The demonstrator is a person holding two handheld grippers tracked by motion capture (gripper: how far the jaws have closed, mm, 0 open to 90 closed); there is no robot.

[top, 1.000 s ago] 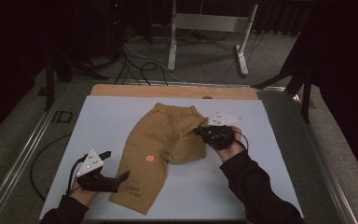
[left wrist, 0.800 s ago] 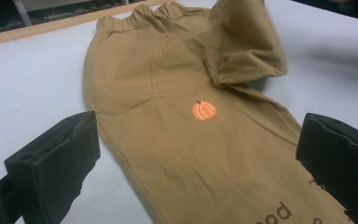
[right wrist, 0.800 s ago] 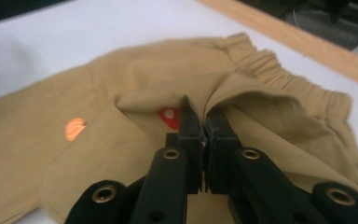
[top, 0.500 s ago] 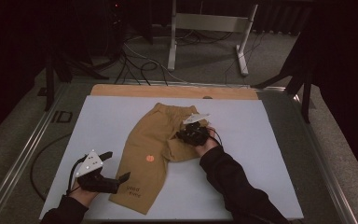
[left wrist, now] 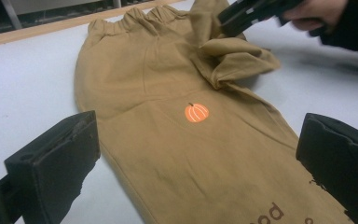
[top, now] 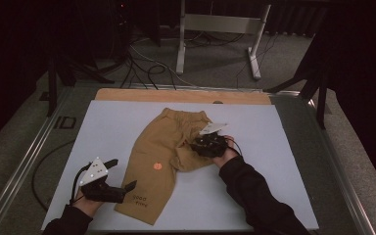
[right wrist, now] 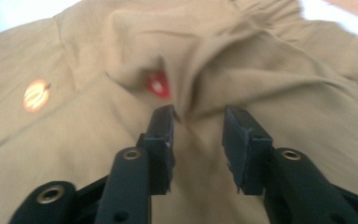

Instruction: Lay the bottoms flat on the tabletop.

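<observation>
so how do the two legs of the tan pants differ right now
The left leg lies flat and straight to its hem; the right leg is folded up into a bunched lump. The left leg shows an orange pumpkin and dark lettering; the right leg shows no print. The right gripper is over the bunched leg; the left gripper sits beside the flat one. Same tan cloth.

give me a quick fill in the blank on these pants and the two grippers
1. The small picture printed on the tan pants is an orange ____.
2. The right gripper is over the ____ pant leg, the one that is not laid out flat.
3. The left gripper has its jaws ____, one on each side of the flat leg's hem.
4. The pants lie on a ____ mat.

Missing words: pumpkin; bunched-up; open; white
</observation>
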